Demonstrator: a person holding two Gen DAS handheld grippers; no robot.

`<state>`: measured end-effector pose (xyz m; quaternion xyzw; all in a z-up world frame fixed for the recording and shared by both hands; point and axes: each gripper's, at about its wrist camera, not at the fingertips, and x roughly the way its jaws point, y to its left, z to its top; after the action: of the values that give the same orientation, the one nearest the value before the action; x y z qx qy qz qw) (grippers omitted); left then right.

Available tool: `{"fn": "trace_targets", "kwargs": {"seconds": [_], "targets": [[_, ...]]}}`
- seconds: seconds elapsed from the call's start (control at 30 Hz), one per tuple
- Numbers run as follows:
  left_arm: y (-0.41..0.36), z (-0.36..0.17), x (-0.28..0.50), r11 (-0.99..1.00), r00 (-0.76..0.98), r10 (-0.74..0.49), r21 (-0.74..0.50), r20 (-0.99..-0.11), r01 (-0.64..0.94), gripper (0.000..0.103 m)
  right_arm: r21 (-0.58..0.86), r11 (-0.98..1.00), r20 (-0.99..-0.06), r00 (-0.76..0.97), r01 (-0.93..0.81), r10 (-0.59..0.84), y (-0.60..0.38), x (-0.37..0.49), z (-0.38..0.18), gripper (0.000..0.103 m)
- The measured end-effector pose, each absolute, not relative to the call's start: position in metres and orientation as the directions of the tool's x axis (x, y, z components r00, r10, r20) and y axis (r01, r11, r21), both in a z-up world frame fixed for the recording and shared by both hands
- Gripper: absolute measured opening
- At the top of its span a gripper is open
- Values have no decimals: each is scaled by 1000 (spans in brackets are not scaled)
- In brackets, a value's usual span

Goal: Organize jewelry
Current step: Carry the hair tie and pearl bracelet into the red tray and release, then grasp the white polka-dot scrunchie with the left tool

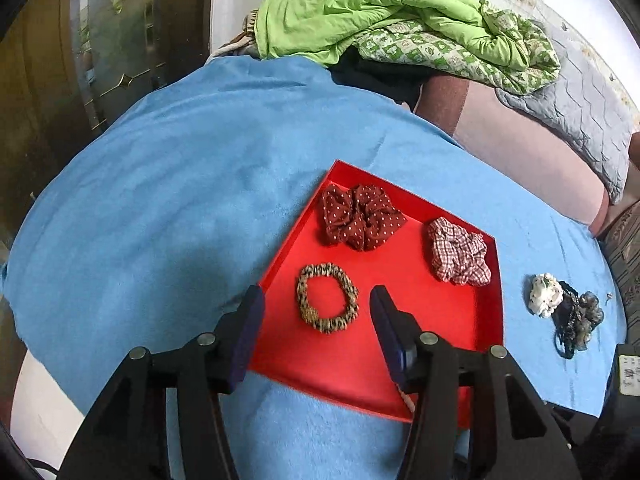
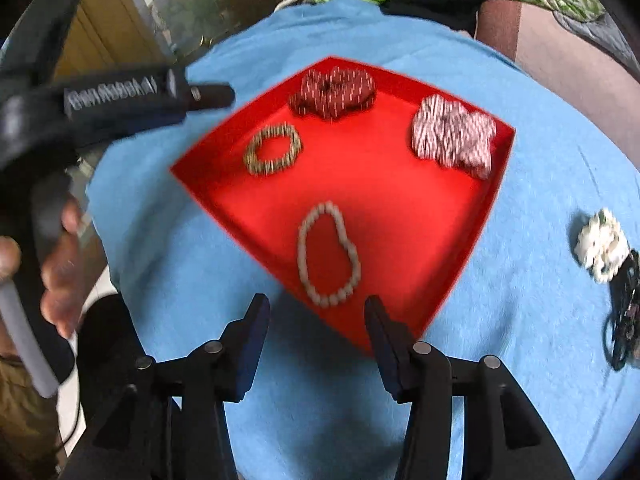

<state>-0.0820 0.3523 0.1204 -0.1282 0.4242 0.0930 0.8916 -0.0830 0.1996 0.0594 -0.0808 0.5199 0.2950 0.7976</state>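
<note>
Counts only, both views agreeing where they overlap.

One red tray [image 2: 472, 216] is lying on one blue cloth [image 1: 168, 184].

Four pieces are sitting inside the tray:
- one dark red polka-dot scrunchie [image 1: 360, 216]
- one red-and-white checked scrunchie [image 1: 460, 251]
- one leopard-print hair tie [image 1: 326, 298]
- one pale bead bracelet [image 2: 328, 254], showing in the right wrist view only

Outside the tray, on the cloth: one white scrunchie [image 1: 544, 294], and a dark tangle of hair ties [image 1: 576, 320] touching it; its count is not readable.

Two grippers are showing: left gripper [image 1: 316, 336], right gripper [image 2: 316, 334].
</note>
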Motion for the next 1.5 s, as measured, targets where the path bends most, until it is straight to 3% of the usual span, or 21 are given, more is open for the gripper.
{"fn": "trace_targets", "kwargs": {"seconds": [0.3, 0.53, 0.63, 0.93, 1.1, 1.23, 1.4, 1.5], "targets": [[333, 131, -97, 952, 634, 58, -150, -771, -268, 53, 97, 823, -894, 315, -560, 320, 189, -87, 61, 55], [288, 142, -91, 977, 655, 10, -131, -756, -166, 54, 174, 850, -823, 401, -498, 403, 144, -92, 91, 59], [256, 143, -80, 986, 647, -39, -133, -762, -98, 54, 195, 884, -800, 453, -425, 394, 101, -97, 96, 67], [149, 116, -30, 965, 552, -255, -242, -794, 97, 54, 294, 954, -803, 526, -60, 280, -58, -90, 73, 67], [107, 87, 9, 960, 510, -280, -231, -814, 158, 53, 334, 942, -785, 561, 29, 261, -98, -85, 66, 67], [92, 63, 38, 952, 459, -304, -245, -835, 184, 29, 358, 932, -781, 566, 60, 264, -109, -79, 59, 67], [78, 37, 59, 941, 417, -317, -229, -852, 248, 21, 366, 929, -782, 559, 58, 273, -117, -79, 50, 67], [67, 29, 64, 935, 377, -319, -226, -869, 272, 1, 370, 927, -785, 554, 59, 278, -114, -77, 46, 66]]}}
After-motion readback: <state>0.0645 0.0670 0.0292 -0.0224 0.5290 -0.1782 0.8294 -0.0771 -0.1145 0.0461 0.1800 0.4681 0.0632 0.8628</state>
